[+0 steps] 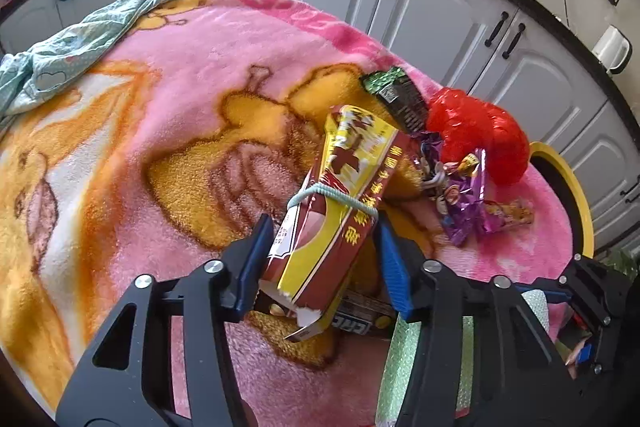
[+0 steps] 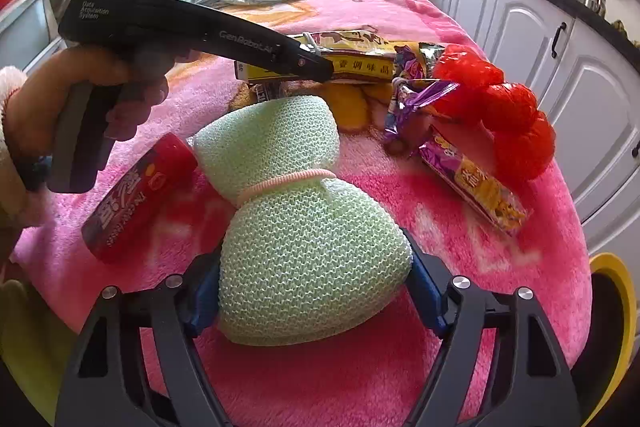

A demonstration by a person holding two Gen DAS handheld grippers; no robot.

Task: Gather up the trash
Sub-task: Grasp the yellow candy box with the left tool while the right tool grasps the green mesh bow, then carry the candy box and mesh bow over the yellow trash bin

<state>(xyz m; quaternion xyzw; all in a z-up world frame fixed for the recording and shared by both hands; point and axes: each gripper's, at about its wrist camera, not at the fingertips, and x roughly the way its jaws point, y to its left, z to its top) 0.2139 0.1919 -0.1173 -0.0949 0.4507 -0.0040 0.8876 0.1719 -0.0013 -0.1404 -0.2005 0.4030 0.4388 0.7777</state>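
On a pink cartoon blanket (image 1: 168,75) lie several pieces of trash. The left gripper (image 1: 320,255) has its two blue pads against both sides of one red-and-yellow carton (image 1: 340,203), which is tilted, torn open at its near end and bound by a pale cord; the jaws pinch it partway along. In the right wrist view a bare hand (image 2: 68,95) holds that gripper's handle.

The right gripper (image 2: 316,287) has its jaws set wide around one green foam net bundle (image 2: 304,227), cinched at its middle by a pink elastic band (image 2: 288,181); the blue pads meet the near lobe's flanks, and the foam does not look squashed.

Just left of the bundle lies one red can (image 2: 136,195) on its side. To the right lies one crumpled red plastic bag (image 2: 500,115), touching two purple snack wrappers (image 2: 420,95) (image 2: 476,183). One dark wrapper with a green edge (image 1: 396,95) lies behind the carton, and one flat packet (image 1: 360,315) is partly hidden under it.

A yellow-rimmed bin (image 2: 616,307) stands at the blanket's right edge. A pale green cloth (image 1: 80,39) is bunched at the far side, before one row of grey cabinets (image 1: 440,15).
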